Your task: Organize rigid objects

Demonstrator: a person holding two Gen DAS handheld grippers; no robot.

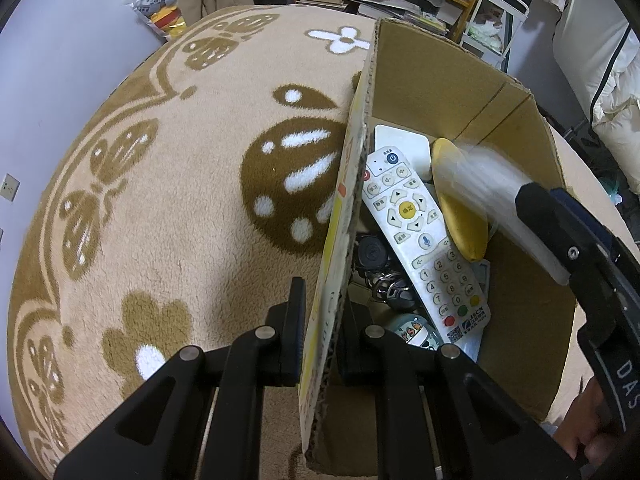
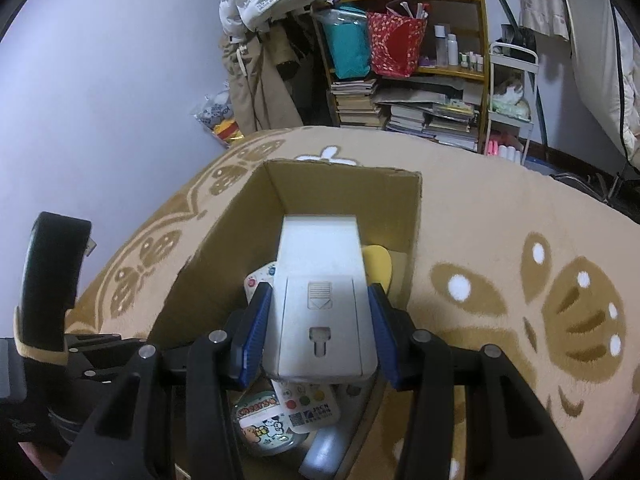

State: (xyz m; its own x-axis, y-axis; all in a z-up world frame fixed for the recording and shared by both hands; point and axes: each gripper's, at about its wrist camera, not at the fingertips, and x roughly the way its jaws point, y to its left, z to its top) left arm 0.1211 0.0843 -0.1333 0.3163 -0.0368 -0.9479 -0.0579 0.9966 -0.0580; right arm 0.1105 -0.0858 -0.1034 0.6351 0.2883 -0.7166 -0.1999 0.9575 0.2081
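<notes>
An open cardboard box (image 1: 420, 80) stands on a patterned blanket. My left gripper (image 1: 320, 320) is shut on the box's near side wall, one finger outside and one inside. My right gripper (image 2: 320, 300), with blue pads, is shut on a white remote (image 2: 320, 276) turned back side up, its battery cover showing. It hangs over the box (image 2: 224, 248). In the left wrist view that held remote (image 1: 492, 184) is blurred, coming in from the right with the right gripper (image 1: 560, 232). Inside lie a white button remote (image 1: 416, 232), a yellow oval object (image 1: 460, 216) and black items (image 1: 372, 256).
The beige blanket (image 1: 180, 200) with brown flower and butterfly patterns spreads around the box. A round sticker-covered item (image 2: 264, 424) and a grey piece (image 2: 324, 456) lie in the box's near end. A crowded bookshelf (image 2: 408, 92) and a white cart (image 2: 512, 92) stand behind.
</notes>
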